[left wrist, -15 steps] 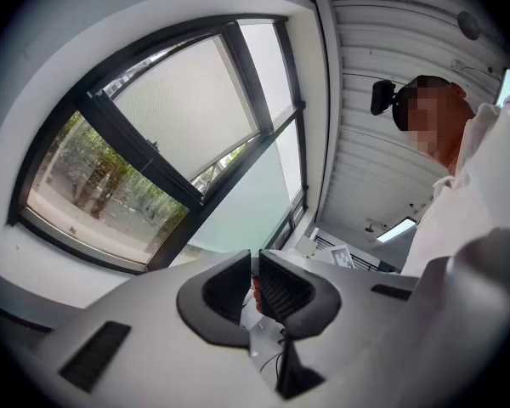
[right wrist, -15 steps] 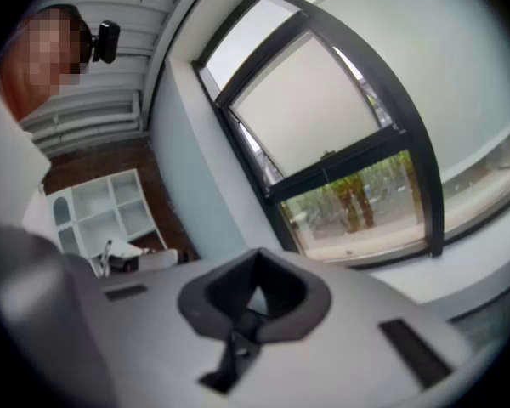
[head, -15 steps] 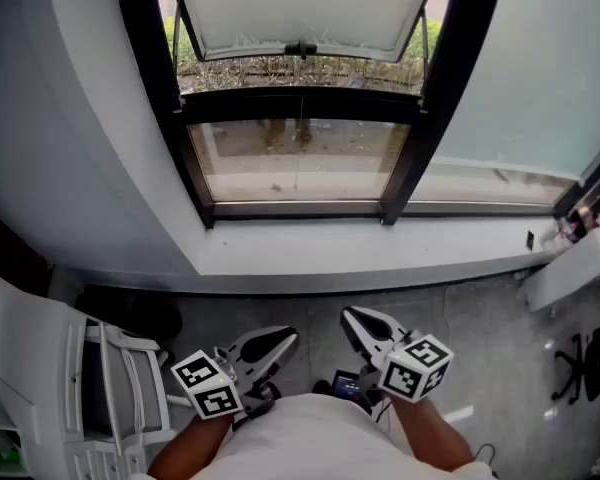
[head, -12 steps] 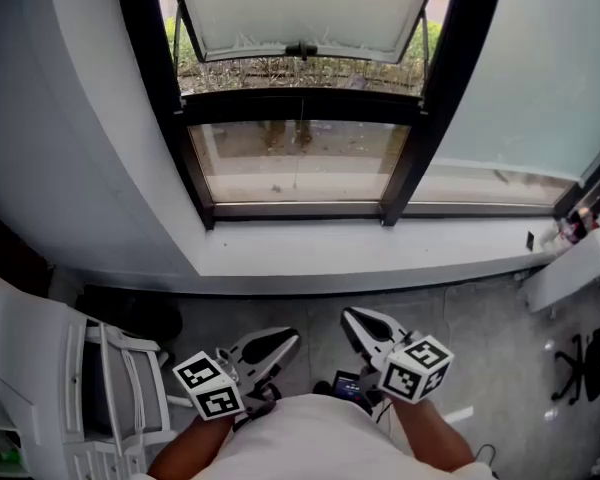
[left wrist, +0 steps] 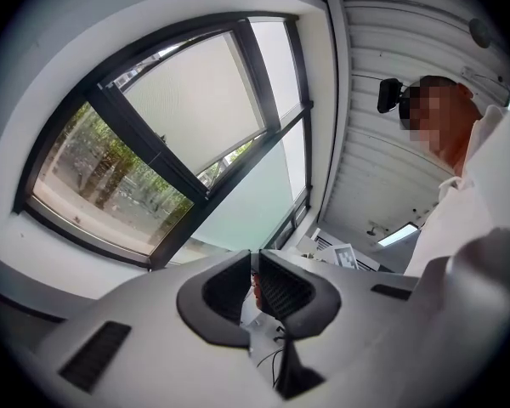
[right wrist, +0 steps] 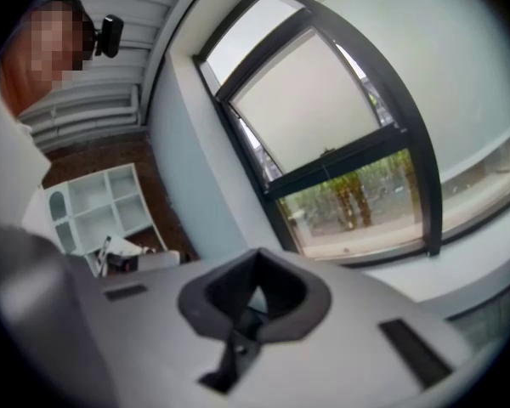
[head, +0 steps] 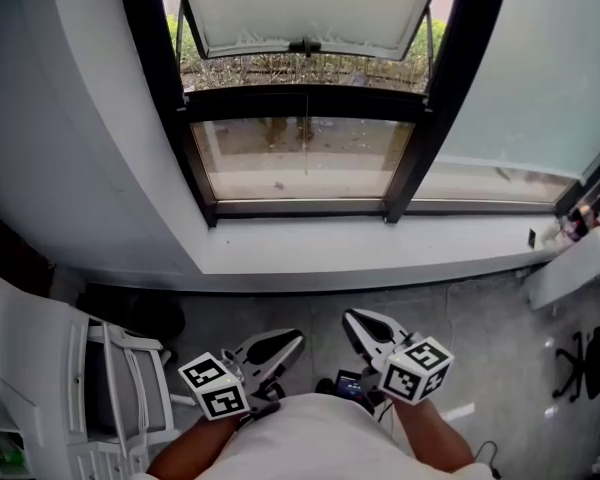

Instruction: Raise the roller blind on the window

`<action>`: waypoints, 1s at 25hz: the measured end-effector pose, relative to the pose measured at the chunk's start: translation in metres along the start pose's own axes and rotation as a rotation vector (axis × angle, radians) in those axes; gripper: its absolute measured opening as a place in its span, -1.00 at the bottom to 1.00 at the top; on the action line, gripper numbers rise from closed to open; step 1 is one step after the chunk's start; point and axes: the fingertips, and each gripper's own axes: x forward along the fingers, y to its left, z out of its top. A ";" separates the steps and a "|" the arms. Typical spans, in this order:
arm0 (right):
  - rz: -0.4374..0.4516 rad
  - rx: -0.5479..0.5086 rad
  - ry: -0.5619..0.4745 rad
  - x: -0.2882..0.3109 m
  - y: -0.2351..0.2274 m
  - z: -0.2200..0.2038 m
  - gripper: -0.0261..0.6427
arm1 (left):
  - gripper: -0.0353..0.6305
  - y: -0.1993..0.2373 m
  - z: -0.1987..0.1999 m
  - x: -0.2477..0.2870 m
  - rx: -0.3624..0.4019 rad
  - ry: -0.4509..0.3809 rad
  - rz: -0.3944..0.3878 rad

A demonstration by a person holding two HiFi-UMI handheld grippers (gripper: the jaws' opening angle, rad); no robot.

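**Student:** What occupies the left of the room?

**Tutor:** White slatted furniture (head: 40, 368) stands on the grey floor (head: 490, 338). Behind it a plain grey wall (head: 70, 158) runs up to the black window frame (head: 165, 118).

**Student:** And the left gripper?

**Tutor:** The left gripper (head: 296, 335) is held low, close to the person's body, above the floor. Its own view shows the jaws drawn together with nothing between them.

**Student:** What lies in the middle?

**Tutor:** A white sill (head: 380, 253) spans the base of the windows. In the middle window, the lower pane (head: 300, 158) is clear and shows bare ground outside. Above the crossbar is a white panel (head: 305, 3), with greenery visible beneath its lower edge.

**Student:** The right gripper?

**Tutor:** The right gripper (head: 349, 315) is just beside the left one, well short of the sill. Its jaws are likewise closed and empty.

**Student:** Where is the roller blind?

**Tutor:** The roller blind (head: 540, 78) appears to be the pale greenish sheet over the right-hand window. It hangs almost to the sill, with a narrow clear strip below it, and it is far from both grippers.

**Student:** And the far right?

**Tutor:** A white unit (head: 580, 268) stands beside the sill's end, and the black base of an office chair (head: 580, 363) rests on the floor.
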 end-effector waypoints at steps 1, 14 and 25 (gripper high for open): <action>-0.003 -0.001 0.002 0.002 0.001 -0.001 -0.86 | -0.73 0.001 0.001 -0.002 0.002 0.000 -0.001; 0.013 0.084 -0.012 0.035 0.015 -0.013 -0.85 | -0.73 0.039 0.033 -0.045 0.014 -0.036 0.017; -0.091 0.025 0.022 0.056 0.023 -0.037 -0.75 | -0.73 0.057 0.038 -0.071 0.019 0.007 0.004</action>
